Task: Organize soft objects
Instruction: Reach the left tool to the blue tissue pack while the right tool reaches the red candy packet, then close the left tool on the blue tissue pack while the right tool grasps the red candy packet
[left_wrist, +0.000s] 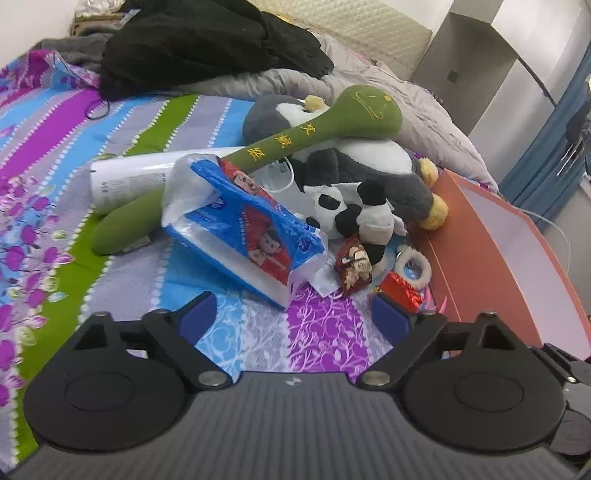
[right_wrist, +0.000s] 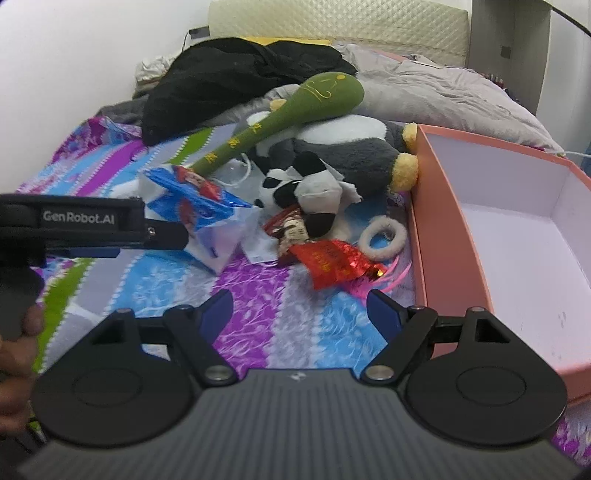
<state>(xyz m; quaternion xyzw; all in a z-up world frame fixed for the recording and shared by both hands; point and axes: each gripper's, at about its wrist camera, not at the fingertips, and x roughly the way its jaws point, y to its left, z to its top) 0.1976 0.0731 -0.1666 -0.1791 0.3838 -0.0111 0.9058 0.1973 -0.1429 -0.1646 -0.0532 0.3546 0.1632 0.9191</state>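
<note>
Both grippers stand wide open above the striped bed sheet (left_wrist: 258, 332) and hold nothing. Between the blue pads of the left gripper (left_wrist: 295, 314) I see only the sheet, and the same is true for the right gripper (right_wrist: 295, 310). In the right wrist view the left gripper (right_wrist: 173, 236) comes in from the left side, near the tissue pack (right_wrist: 207, 218), and a hand (right_wrist: 18, 343) grips its handle at the lower left edge. Each gripper points forward and down toward the pile.

Counting the things: one long green plush (left_wrist: 295, 144) lies across one grey and white plush with yellow feet (left_wrist: 369, 162); one small black and white plush (left_wrist: 354, 214) lies in front of them. One blue and red tissue pack (left_wrist: 251, 229) leans on one white tube (left_wrist: 129, 181). Two snack packets are there, one brownish (left_wrist: 354, 266) and one red (right_wrist: 332, 262), and one white fluffy ring (right_wrist: 382, 236) lies beside the pink box (right_wrist: 443, 221). This one box stands open to the right of the pile, touching a yellow foot. One black garment (left_wrist: 207, 48) lies further back on grey bedding (right_wrist: 443, 92).
</note>
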